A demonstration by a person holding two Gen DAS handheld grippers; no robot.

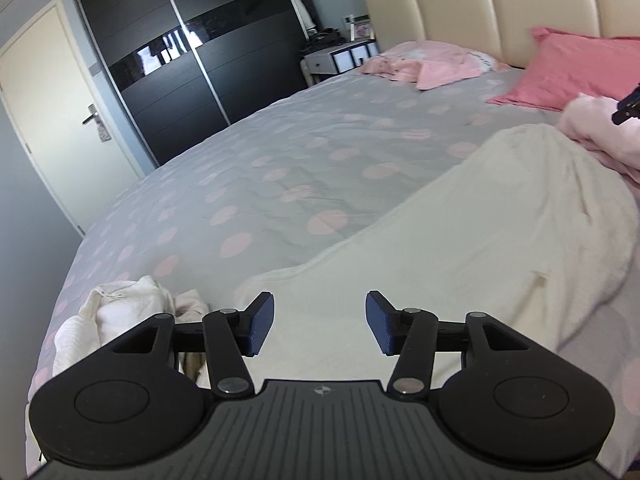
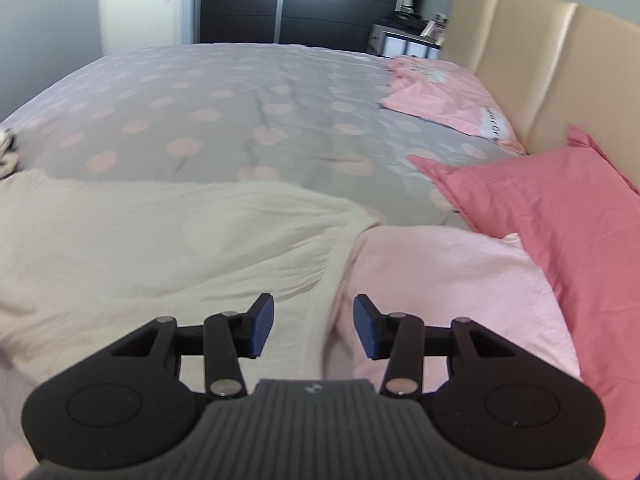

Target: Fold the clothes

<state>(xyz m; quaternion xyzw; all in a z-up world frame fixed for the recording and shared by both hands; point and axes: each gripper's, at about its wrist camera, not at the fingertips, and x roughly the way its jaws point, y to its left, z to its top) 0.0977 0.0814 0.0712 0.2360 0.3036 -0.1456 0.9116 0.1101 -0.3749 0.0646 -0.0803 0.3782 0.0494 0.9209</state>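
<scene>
1. Left gripper (image 1: pixel 320 324): jaws spread wide, blue pads (image 1: pixel 262 326) facing each other across an empty gap, nothing pinched, body roughly level.
2. Right gripper (image 2: pixel 314 326): jaws likewise parted, blue-padded fingers (image 2: pixel 366 332) gripping nothing.
3. Black tip of the right gripper (image 1: pixel 628 106) just visible at the far right edge of the left wrist view.

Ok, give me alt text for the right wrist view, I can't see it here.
The right tongs hang open above a cream garment spread on the bed, where its edge meets a pale pink garment. A deep pink pillow lies to the right, and the grey spotted duvet stretches beyond.
</scene>
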